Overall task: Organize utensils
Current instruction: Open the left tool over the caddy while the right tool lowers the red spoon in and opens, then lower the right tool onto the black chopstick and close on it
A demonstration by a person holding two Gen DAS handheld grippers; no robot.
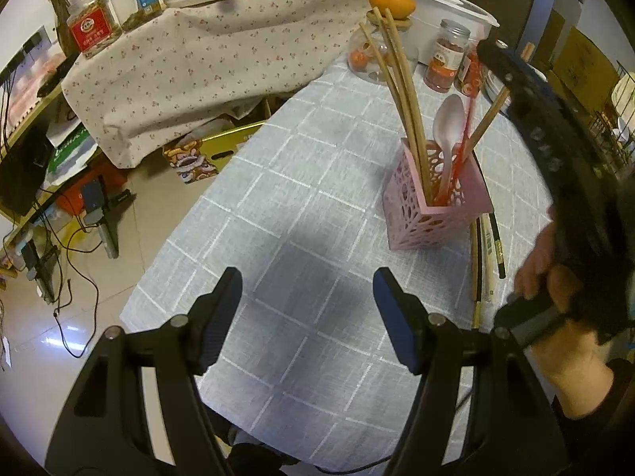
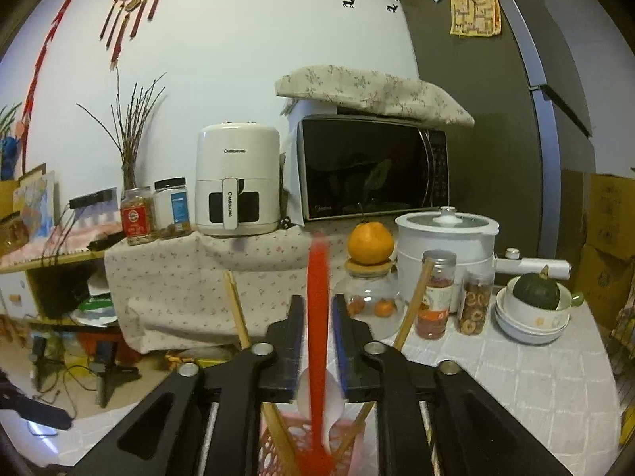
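Pink holder [image 1: 434, 202] on the checked cloth [image 1: 297, 214] holds chopsticks [image 1: 401, 91], a white spoon [image 1: 448, 127] and a red utensil [image 2: 317, 317]; jars [image 2: 434, 293] and a pot [image 2: 448, 238] crowd behind it; more chopsticks [image 1: 482, 261] lie beside it. Left gripper [image 1: 307, 317] gapes empty over bare cloth; only the right-wrist view shows the right gripper [image 2: 317, 317] parted slightly, jaws flanking the red utensil without pressing.

left wrist steeply down at table [image 1: 301, 206], right wrist level, both showing pink holder [image 1: 432, 214]
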